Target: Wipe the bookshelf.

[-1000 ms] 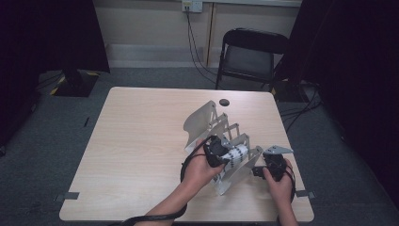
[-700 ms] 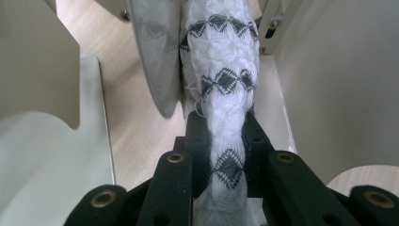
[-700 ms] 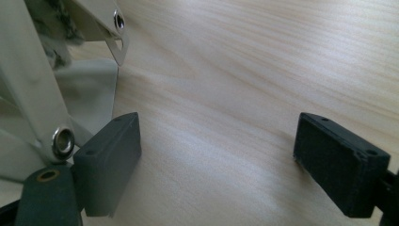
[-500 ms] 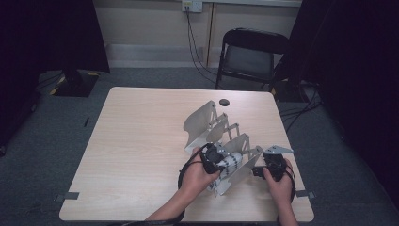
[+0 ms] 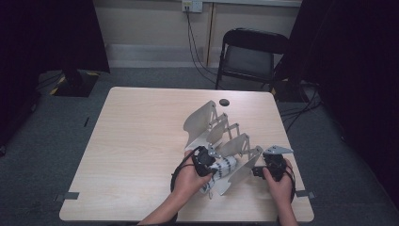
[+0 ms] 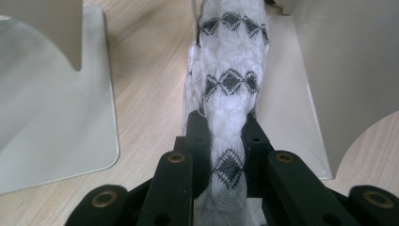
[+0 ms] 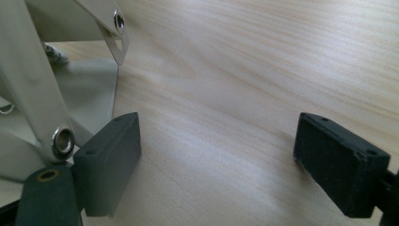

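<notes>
A pale metal accordion rack (image 5: 214, 127) with upright plates stands on the wooden table (image 5: 136, 141), right of centre. My left gripper (image 5: 207, 162) is shut on a white knitted roll with black diamond patterns (image 5: 225, 167), which lies down between two plates at the rack's near end. In the left gripper view the roll (image 6: 230, 80) runs forward from the left gripper (image 6: 227, 127), with one plate (image 6: 51, 103) on one side and another plate (image 6: 348, 70) on the other. My right gripper (image 5: 259, 172) rests just right of the rack. It stands open (image 7: 216, 155) over bare table, one finger (image 7: 110, 160) close to a rack plate (image 7: 89, 84).
A small black round object (image 5: 224, 102) lies near the table's far edge. A black folding chair (image 5: 249, 56) stands behind the table. The table's front edge is close under both hands. Bare wood stretches to the left of the rack.
My left hand has come down and toward the near side with the roll, sinking it lower between the rack's plates. The right gripper has stayed where it was.
</notes>
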The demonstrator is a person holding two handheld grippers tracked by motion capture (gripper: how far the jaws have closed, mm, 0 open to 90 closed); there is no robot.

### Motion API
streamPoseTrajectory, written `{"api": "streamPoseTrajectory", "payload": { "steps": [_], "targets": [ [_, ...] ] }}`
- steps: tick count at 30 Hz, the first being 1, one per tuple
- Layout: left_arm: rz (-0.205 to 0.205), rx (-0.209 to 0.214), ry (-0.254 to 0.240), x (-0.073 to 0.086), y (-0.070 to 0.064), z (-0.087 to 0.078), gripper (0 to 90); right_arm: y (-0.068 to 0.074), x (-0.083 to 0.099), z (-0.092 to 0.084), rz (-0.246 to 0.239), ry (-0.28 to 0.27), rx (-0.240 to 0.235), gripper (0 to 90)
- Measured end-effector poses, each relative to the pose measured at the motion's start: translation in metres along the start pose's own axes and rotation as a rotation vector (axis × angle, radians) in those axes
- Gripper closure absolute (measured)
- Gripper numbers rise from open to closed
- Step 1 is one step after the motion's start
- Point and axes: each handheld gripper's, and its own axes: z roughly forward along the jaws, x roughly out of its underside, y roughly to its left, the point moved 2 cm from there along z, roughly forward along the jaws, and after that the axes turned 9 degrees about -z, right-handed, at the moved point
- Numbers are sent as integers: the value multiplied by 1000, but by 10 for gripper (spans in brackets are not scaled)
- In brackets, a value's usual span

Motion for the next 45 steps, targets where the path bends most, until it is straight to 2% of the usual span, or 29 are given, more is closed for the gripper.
{"api": "streamPoseTrajectory", "payload": {
  "steps": [4, 12, 28, 34, 37, 40, 45],
  "targets": [
    [-19, 2, -11, 3, 4, -3, 779, 0, 0, 0, 0, 0, 0, 150],
    [-23, -9, -9, 9, 12, -11, 779, 0, 0, 0, 0, 0, 0, 150],
    [-53, -57, -10, 19, 30, -24, 780, 0, 0, 0, -1, 0, 0, 150],
    [-51, -53, -30, 9, 30, -24, 779, 0, 0, 0, -1, 0, 0, 150],
    [-27, -41, -42, 1, 27, -21, 779, 0, 0, 0, 0, 0, 0, 150],
    [7, -35, -32, -7, 25, -16, 778, 0, 0, 0, 0, 0, 0, 150],
    [12, -24, -35, -15, 21, -13, 777, 0, 0, 0, 0, 0, 0, 150]
  ]
}}
